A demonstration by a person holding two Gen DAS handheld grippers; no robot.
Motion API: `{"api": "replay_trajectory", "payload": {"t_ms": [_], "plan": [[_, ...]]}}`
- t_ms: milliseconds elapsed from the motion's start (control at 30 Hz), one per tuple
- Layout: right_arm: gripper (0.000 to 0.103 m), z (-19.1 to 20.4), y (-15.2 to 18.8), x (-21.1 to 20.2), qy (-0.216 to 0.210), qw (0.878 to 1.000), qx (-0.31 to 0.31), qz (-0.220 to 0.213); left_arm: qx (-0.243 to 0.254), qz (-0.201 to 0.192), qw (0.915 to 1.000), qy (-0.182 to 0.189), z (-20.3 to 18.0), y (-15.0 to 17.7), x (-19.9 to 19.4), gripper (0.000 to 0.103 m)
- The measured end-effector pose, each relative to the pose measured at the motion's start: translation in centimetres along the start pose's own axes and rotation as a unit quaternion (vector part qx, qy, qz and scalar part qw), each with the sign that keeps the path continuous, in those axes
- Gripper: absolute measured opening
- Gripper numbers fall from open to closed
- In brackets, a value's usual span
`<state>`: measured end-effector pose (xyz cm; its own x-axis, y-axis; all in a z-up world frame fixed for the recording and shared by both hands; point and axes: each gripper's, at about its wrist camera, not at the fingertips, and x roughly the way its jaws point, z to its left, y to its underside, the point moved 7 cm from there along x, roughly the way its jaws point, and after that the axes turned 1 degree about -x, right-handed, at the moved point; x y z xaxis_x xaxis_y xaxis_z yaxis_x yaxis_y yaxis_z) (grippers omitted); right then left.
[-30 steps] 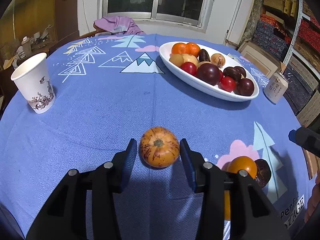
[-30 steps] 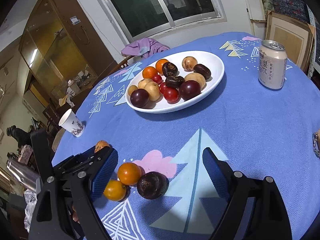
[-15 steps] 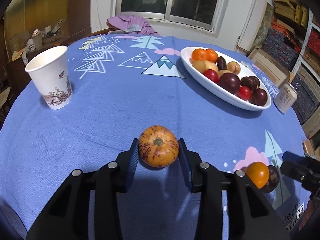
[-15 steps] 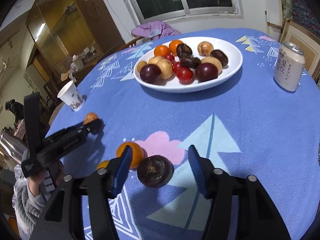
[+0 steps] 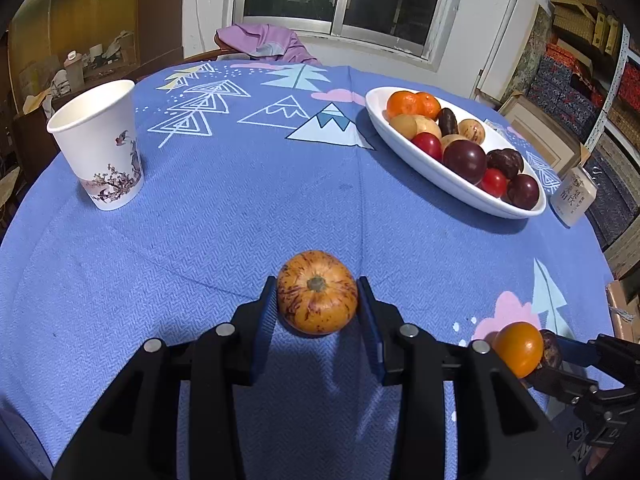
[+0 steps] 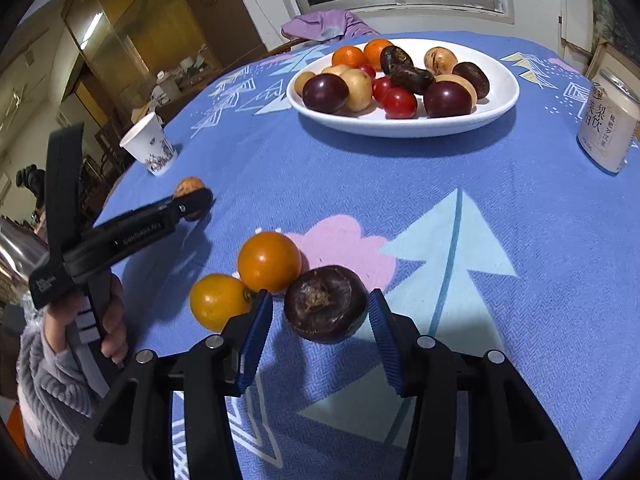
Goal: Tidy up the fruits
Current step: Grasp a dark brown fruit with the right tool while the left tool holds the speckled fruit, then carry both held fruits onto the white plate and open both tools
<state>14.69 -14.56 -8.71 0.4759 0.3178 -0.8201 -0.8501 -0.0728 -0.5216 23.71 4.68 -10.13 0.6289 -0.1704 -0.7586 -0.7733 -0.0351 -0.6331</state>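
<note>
Between right claw [image 6: 320, 320] pads: dark fruit [image 6: 325, 303], small gaps either side.

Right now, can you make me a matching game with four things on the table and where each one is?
Things:
1. speckled orange fruit
2. dark brown fruit
3. paper cup
4. drink can

Places:
A. beside the white plate
B. between the right hand-held gripper pads
C. standing alone, far from the plate
D. clamped in the left hand-held gripper

Pairs: 1-D, 2-B, 3-C, 4-A
</note>
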Motion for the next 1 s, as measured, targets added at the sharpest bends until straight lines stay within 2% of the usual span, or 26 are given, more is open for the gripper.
{"api": "replay_trajectory", "payload": {"t_ms": [67,133,233,433,600,733,867,1000], "plan": [[0.051,0.2,0.1,0.1,0.009,1.000,-0.011,-0.004,-0.001,0.001,1.0000,0.002,0.0,0.0,0.1,0.039],[0.044,0.4,0.1,0.1,0.020,1.000,-0.020,-0.009,-0.001,0.001,1.0000,0.001,0.1,0.0,0.1,0.039],[0.044,0.3,-0.2,-0.2,0.021,0.999,-0.021,-0.018,0.001,0.005,1.0000,0.005,0.0,0.1,0.2,0.039],[0.044,-1.8,-1.7,-3.0,0.008,0.997,0.024,-0.066,0.000,0.006,1.0000,0.006,-0.1,0.2,0.3,0.039],[0.044,-2.8,-1.3,-1.2,0.018,0.998,0.037,-0.040,0.001,0.007,0.9999,0.008,-0.1,0.2,0.3,0.039],[0.044,-2.7,-1.2,-1.1,0.018,0.998,0.039,-0.040,-0.001,0.006,0.9999,0.012,0.0,0.2,0.2,0.038],[0.044,-2.9,-1.3,-1.4,0.016,0.998,0.045,-0.045,0.001,-0.016,0.9996,0.024,-0.4,-0.2,-0.8,0.038],[0.044,-3.0,-2.0,-3.0,0.006,0.996,0.057,-0.076,0.006,-0.045,0.9983,0.037,-1.1,-0.9,-3.0,0.038]]}}
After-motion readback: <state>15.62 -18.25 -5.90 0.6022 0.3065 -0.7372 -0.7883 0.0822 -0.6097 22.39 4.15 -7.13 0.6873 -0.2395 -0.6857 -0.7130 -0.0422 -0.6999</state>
